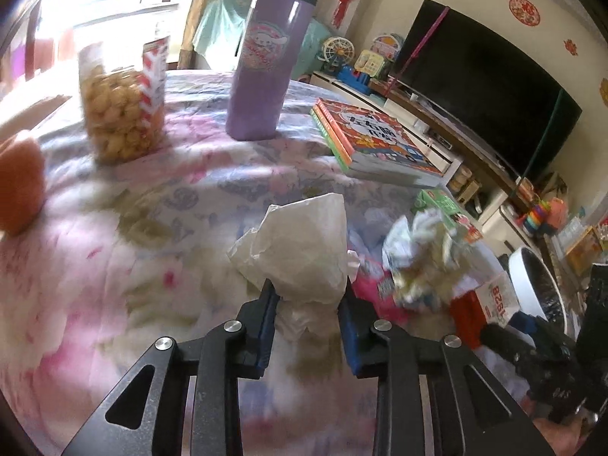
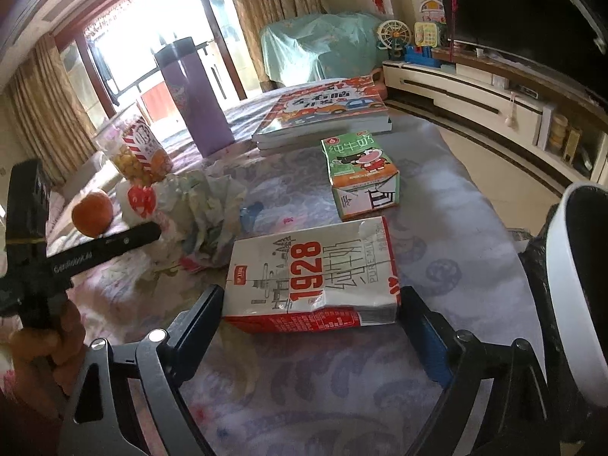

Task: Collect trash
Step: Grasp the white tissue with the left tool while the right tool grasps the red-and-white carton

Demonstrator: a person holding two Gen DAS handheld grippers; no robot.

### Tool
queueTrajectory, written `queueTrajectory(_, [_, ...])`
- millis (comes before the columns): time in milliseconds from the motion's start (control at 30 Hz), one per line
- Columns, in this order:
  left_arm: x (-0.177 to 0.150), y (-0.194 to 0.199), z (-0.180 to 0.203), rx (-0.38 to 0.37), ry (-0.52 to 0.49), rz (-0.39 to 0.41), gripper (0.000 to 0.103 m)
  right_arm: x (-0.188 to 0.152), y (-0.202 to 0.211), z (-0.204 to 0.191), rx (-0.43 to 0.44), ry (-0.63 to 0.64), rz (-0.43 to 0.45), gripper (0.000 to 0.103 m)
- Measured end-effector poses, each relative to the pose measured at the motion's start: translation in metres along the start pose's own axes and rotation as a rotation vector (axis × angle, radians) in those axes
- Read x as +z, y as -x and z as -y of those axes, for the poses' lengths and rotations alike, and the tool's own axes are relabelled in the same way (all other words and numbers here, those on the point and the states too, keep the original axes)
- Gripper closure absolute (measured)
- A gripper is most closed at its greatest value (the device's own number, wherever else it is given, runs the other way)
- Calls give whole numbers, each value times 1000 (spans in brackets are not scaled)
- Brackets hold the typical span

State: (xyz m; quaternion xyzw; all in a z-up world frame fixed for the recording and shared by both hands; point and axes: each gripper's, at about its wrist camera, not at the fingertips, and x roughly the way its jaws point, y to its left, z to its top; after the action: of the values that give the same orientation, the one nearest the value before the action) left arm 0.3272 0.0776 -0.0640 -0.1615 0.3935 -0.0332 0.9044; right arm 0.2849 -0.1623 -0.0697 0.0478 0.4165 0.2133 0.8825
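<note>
- The crumpled white tissue paper (image 1: 300,250) is a soft, creased wad, off-white with shadowed folds; it sits right between the fingers of the left gripper (image 1: 309,294), whose blue-padded jaws are clenched on its lower part.
- Just right of the left claw lies a crushed multicoloured plastic wrapper (image 1: 421,262), blurred, with pink packaging beneath it.
- The flattened white-and-red milk carton printed "1928" (image 2: 315,273) lies flat, dented along its near red edge, between the fingers of the right gripper (image 2: 309,313); the jaws stand wide on either side of it, and whether the pads touch its sides cannot be told.
- Beyond the right claw, a little to the right, lies a smaller green-and-white milk carton with a cartoon cow (image 2: 361,174), its end folded.
- All of it rests on a floral pink-and-lilac cloth-covered table (image 2: 437,250).
- Ahead of the left claw, well apart, stand a tall lilac tumbler with a dark lid (image 1: 266,64) and a clear plastic jar of yellow snacks (image 1: 117,106); an orange fruit (image 2: 93,212) lies far left of the right claw.
- A stack of colourful picture books (image 1: 376,140) lies ahead to the right of the left claw.
- A round white bin with a black liner (image 2: 570,296) sits at the right claw's right edge.
</note>
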Motion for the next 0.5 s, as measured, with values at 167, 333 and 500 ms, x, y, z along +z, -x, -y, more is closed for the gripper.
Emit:
queueTrajectory(167, [-23,34,5,-32,20,12,75,-10,21,0,32,-23,32,11])
queueTrajectory(333, [-43,56,16,-81,18,3,75,-21,40,2,45,-37,50,11])
queueTrajectory(500, [-55,68,33,-121,-9,-9,75,-31,60,10,48,-60,66,11])
